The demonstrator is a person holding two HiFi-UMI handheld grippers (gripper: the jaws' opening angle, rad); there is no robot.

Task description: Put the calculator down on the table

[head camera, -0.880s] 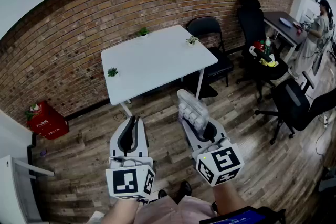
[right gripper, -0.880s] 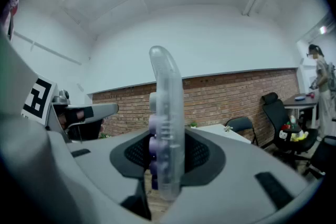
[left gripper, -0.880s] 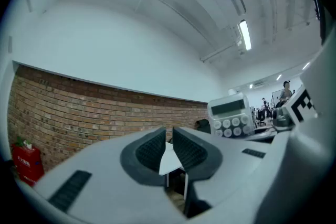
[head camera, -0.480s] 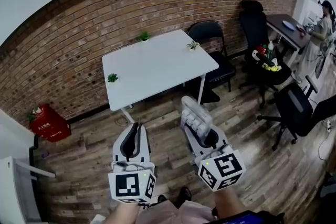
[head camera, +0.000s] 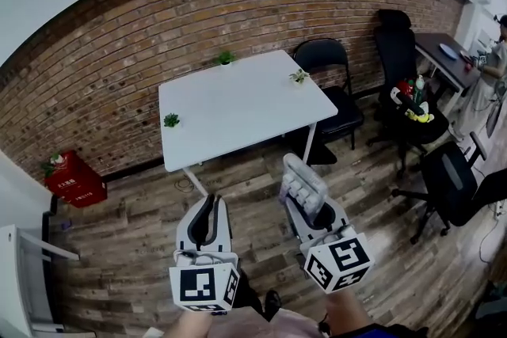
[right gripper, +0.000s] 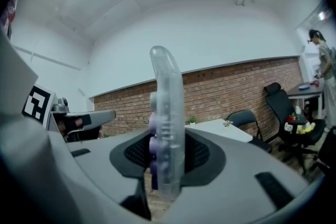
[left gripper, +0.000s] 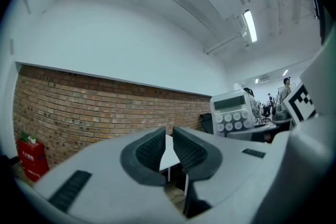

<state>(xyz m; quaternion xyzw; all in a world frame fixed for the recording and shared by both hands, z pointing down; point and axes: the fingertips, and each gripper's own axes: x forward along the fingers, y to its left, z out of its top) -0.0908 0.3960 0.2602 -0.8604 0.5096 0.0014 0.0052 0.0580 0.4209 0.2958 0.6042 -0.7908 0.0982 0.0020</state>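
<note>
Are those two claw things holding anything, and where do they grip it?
The right gripper clamps the calculator by its lower end, pads on its front and back. The left gripper holds nothing.

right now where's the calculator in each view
head view: calculator lower centre-right, pointing toward the table.
left gripper view: right of centre, keys facing the camera.
right gripper view: dead centre, seen edge-on.
shared landmark: the brick wall runs behind it in all three.
</note>
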